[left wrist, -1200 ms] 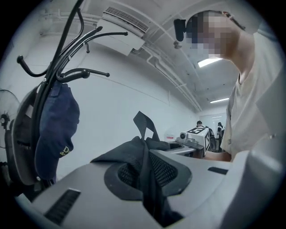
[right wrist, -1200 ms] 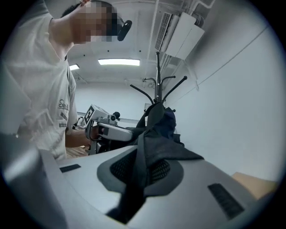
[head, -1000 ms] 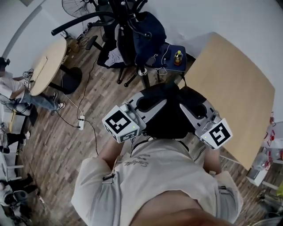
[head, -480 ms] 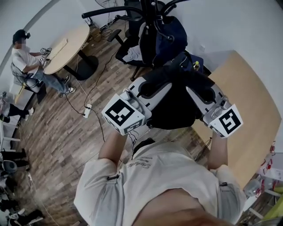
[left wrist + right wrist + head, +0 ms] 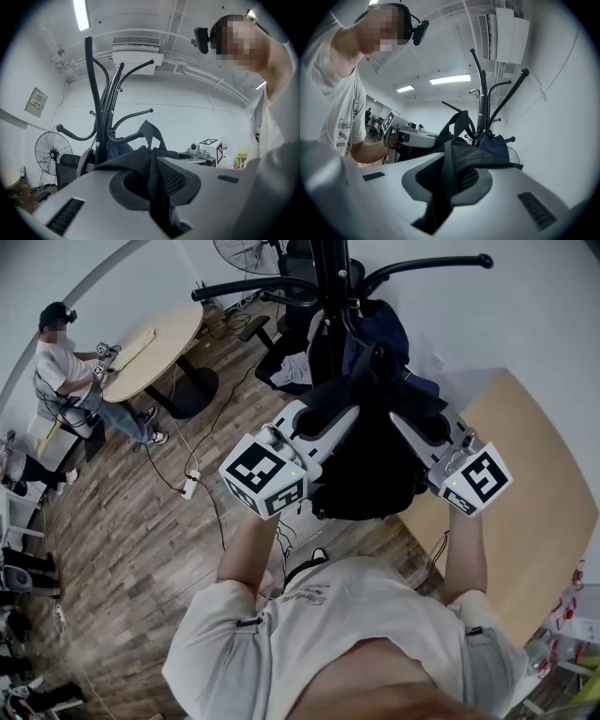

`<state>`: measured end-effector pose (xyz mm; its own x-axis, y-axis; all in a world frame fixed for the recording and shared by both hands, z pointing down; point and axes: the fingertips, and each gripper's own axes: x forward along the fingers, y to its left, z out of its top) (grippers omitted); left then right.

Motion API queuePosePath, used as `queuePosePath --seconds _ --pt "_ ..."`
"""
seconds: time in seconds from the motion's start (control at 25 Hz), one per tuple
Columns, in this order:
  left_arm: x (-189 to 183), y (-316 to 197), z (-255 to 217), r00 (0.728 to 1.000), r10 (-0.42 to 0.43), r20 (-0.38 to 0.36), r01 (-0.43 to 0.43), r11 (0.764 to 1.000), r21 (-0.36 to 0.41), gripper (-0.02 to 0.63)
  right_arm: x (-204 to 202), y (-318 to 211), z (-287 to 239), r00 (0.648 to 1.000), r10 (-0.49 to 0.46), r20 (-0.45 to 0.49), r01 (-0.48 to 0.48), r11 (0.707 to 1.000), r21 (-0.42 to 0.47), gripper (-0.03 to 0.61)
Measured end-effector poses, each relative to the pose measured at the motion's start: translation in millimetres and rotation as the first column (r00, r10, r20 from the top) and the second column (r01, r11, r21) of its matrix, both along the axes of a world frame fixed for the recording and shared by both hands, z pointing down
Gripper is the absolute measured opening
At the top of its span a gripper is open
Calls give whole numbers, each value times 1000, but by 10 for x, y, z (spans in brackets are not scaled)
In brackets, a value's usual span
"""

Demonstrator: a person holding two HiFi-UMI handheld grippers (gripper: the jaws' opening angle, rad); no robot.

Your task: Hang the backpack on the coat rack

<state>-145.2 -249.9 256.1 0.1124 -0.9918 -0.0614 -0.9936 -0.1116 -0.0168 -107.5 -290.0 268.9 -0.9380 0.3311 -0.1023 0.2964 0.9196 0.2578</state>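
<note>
Both grippers are clamped on the backpack (image 5: 366, 479). The left gripper (image 5: 323, 418) has its jaws closed on a fold of black fabric, mesh showing beside the pad. The right gripper (image 5: 417, 427) pinches a dark strap in the same way. Between them the backpack hangs in the air in front of the person's chest, clear of the floor and of the wooden table (image 5: 525, 493) to the right.

The rack (image 5: 328, 277) stands straight ahead, just beyond the backpack, with its pole upright and its hooks curving out and up. A blue bag (image 5: 380, 329) already hangs on the side toward the right gripper.

The backpack's loop (image 5: 150, 133) stands upright at the top of the backpack, between the two grippers and on the rack side. In the left gripper view it sits near the tip of a low hook (image 5: 136, 115), though whether they touch cannot be told.

The left gripper looks the nearer to the pole. The coming move probably turns on carrying the loop forward and over a free hook tip before letting it settle.
</note>
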Motion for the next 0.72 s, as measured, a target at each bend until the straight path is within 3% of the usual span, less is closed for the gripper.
queuePosePath --seconds 0.72 --pt "-540 -286 416 993 -47 -106 42 998 -57 51 -492 -412 436 996 3 -84 -9 998 -61 40"
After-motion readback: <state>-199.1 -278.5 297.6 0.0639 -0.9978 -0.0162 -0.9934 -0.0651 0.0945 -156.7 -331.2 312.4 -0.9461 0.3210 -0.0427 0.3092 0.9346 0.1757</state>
